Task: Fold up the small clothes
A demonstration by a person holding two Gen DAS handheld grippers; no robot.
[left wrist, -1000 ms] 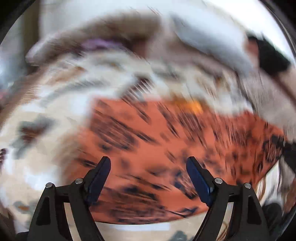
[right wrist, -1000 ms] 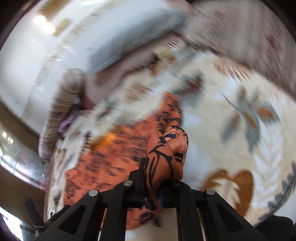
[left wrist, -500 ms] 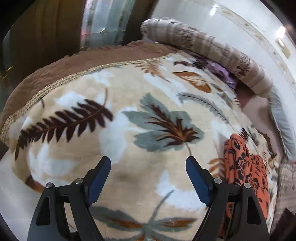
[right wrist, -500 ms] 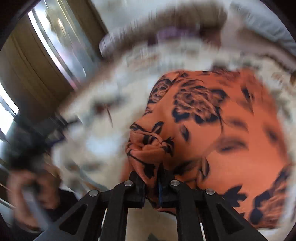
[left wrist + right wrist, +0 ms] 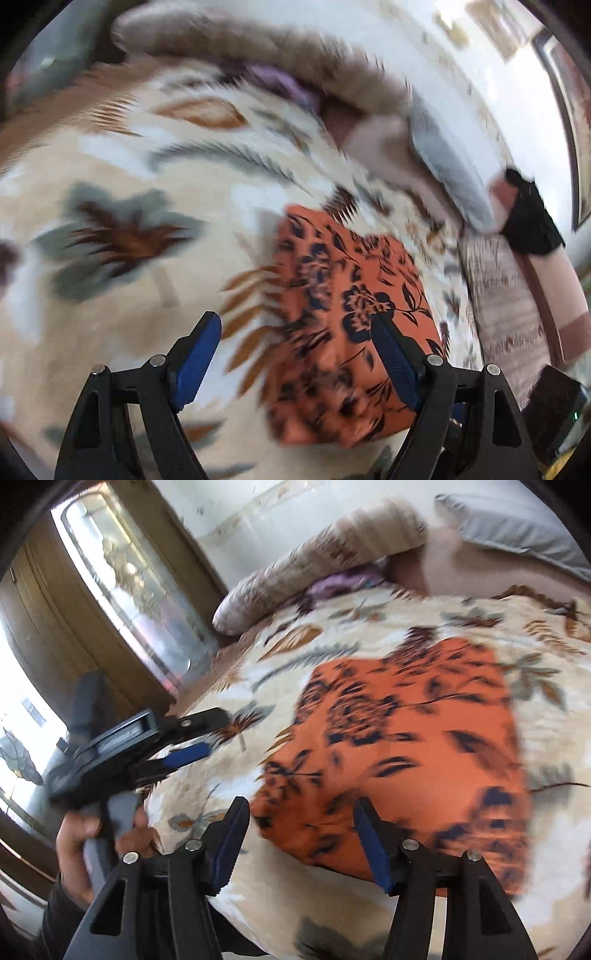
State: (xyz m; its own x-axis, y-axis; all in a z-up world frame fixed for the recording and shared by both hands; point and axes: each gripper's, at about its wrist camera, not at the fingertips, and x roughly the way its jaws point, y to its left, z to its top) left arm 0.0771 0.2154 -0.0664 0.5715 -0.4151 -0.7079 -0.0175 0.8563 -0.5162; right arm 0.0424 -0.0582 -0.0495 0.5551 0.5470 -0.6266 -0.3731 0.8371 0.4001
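Observation:
An orange garment with a dark floral print (image 5: 343,314) lies folded into a rough rectangle on a cream leaf-patterned blanket (image 5: 129,229). My left gripper (image 5: 299,363) is open and empty, just above the garment's left edge. In the right wrist view the same garment (image 5: 406,738) lies ahead of my right gripper (image 5: 301,843), which is open and empty at its near left corner. The left gripper (image 5: 199,734) also shows there, held in a hand at the left, open.
A long striped bolster (image 5: 314,572), a purple cloth (image 5: 343,579) and a grey pillow (image 5: 517,528) lie at the head of the bed. A wooden wardrobe with a mirror door (image 5: 140,602) stands beside the bed. The bed's near edge is close below the grippers.
My right gripper has let go of the orange garment and opened; the garment now lies flat on the blanket. My left gripper swung back toward the garment, still open.

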